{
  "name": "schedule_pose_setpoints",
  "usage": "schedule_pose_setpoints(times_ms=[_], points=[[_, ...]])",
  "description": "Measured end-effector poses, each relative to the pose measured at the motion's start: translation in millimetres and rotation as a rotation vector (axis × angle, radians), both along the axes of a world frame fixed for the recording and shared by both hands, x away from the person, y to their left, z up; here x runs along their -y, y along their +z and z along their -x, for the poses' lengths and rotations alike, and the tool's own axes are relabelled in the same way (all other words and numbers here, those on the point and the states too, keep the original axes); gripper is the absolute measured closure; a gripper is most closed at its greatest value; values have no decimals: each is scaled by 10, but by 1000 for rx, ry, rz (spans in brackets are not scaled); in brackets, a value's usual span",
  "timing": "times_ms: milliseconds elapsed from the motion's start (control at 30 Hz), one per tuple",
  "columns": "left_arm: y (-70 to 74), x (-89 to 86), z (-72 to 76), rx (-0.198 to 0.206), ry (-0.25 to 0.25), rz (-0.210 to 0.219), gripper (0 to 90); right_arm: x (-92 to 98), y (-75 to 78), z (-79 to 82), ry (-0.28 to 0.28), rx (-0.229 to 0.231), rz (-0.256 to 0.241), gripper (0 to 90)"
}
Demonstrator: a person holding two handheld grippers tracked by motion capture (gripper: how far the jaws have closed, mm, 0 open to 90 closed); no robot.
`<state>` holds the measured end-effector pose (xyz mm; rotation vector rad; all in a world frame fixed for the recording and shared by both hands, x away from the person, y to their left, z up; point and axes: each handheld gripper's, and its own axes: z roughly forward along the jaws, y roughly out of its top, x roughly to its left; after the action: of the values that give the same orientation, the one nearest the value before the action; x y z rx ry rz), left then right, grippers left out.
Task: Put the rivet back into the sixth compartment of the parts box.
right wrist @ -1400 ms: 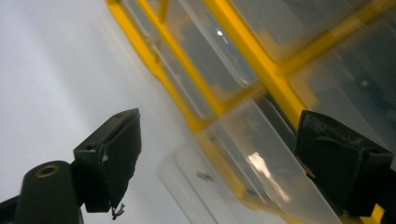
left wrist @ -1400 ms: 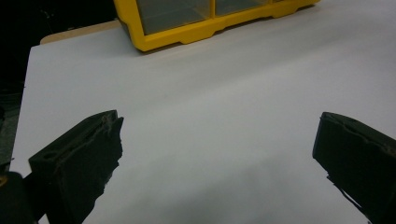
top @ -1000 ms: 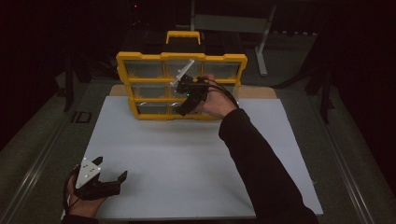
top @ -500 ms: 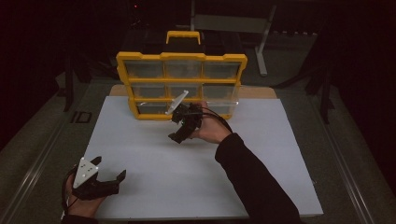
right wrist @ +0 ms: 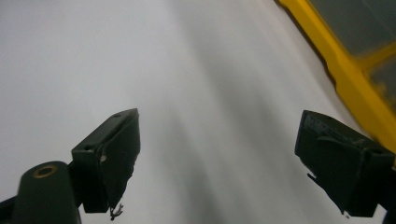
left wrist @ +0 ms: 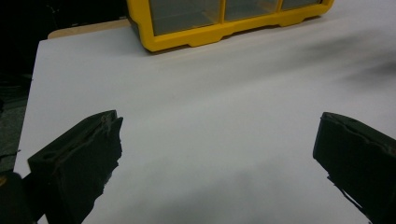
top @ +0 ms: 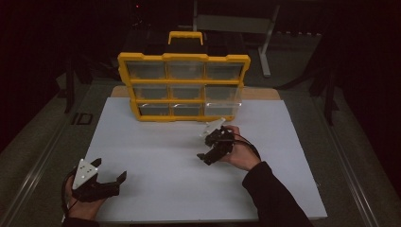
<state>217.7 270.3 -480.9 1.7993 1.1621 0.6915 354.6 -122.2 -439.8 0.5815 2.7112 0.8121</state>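
Right claw point(top: 206, 156) withdrawn from yellow plastic organizer point(top: 184, 87); jaws spread.

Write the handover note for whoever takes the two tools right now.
Left tool: open, empty, low at the near left of the white board.
Right tool: open, empty, over the board in front of the yellow organizer case.
The case stands upright at the board's far edge, clear drawers facing you; the lower right drawer juts out slightly.
Done: nothing visibly taken out.
Left: probably go to the drawers.
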Motion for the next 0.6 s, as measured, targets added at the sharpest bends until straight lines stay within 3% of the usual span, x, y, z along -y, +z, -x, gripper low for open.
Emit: schedule_pose_setpoints(times_ms=[200,333,467,600], points=[[2,-14,-1,-1,16,0,17,437,-106,120,-88,7,-61,143],[4,-23,-1,-2,26,-4,14,720,-105,281,-175,44,-144,144],[5,-37,1,2,33,3,14,997,-47,493,-229,85,-232,142],[11,-43,3,7,39,4,13,1218,-62,650,-280,122,-283,141]])
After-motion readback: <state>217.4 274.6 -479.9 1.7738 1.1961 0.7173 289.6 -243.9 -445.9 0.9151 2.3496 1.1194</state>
